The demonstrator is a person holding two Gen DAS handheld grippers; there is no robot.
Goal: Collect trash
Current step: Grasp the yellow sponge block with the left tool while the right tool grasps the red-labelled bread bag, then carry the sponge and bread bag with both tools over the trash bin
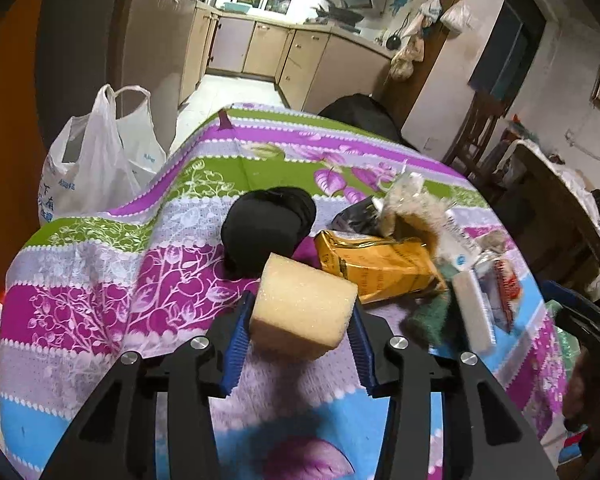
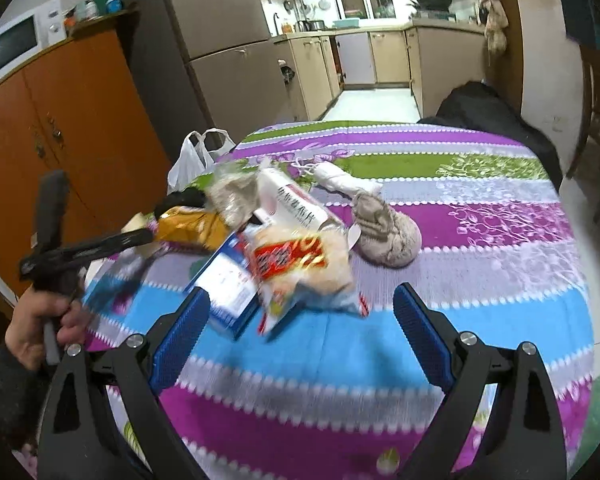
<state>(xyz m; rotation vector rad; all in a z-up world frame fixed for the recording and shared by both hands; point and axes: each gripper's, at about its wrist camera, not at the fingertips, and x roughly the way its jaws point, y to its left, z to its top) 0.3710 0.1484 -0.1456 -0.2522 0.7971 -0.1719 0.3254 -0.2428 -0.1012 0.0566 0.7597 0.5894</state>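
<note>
My left gripper (image 1: 298, 312) is shut on a pale yellow sponge block (image 1: 300, 304) and holds it above the flowered tablecloth (image 1: 100, 280). Behind it lie a black rolled cloth (image 1: 266, 226), a gold wrapper (image 1: 380, 264) and a blurred pile of packets (image 1: 476, 280). My right gripper (image 2: 300, 312) is open and empty, just in front of a red-and-white snack bag (image 2: 300, 268) and a blue-and-white box (image 2: 226, 284). A white carton (image 2: 294, 204), a clear crumpled bag (image 2: 234, 192) and the gold wrapper (image 2: 192, 226) lie behind them. The left gripper shows at the left of the right wrist view (image 2: 92, 248).
A white plastic bag (image 1: 96, 160) stands open beyond the table's far left edge; it also shows in the right wrist view (image 2: 198, 156). A beige rolled cloth (image 2: 388, 232) and a white bundle (image 2: 340, 178) lie mid-table. An orange cabinet (image 2: 60, 140) stands left, a black bag (image 2: 492, 112) at the far edge.
</note>
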